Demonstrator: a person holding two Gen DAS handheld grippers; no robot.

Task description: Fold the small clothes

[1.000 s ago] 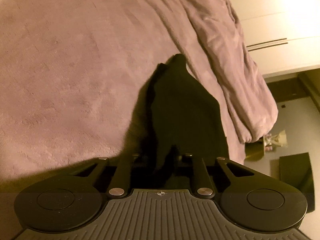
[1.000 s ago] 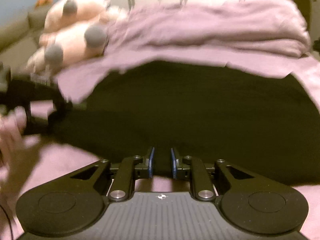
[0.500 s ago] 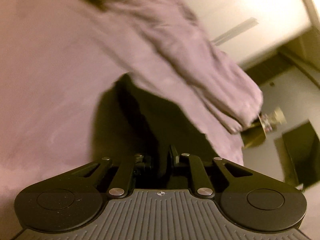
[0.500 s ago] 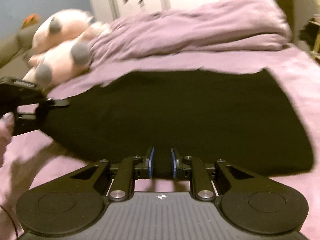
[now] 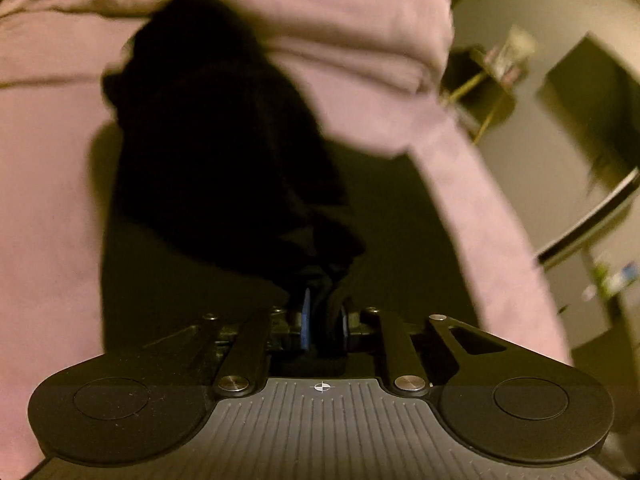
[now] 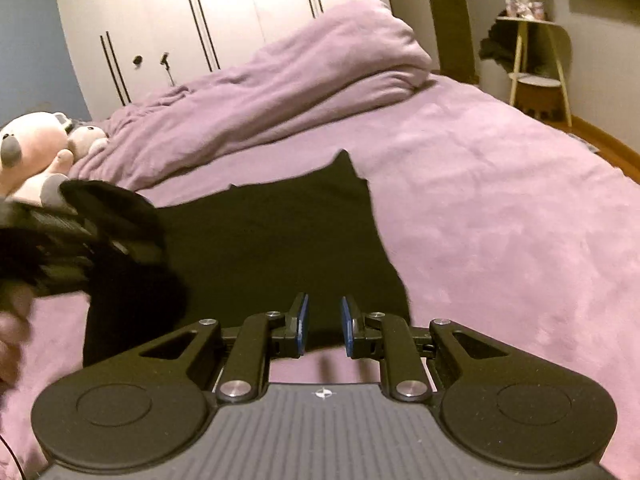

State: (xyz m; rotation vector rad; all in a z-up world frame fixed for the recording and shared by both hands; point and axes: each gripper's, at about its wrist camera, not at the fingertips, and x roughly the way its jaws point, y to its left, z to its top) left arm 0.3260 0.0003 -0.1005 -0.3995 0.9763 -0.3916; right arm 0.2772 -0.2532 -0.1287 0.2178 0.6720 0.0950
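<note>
A black garment is lying on the purple bed, near its front edge. The left gripper is pinching bunched fabric in narrow jaws; the right gripper is clamping the garment's near hem, jaws narrow.

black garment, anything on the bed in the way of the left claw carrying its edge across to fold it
Nothing visible does. The left claw pinches the black garment, and the purple sheet beyond the garment is bare. The bunched duvet and plush toy sit farther back.
</note>
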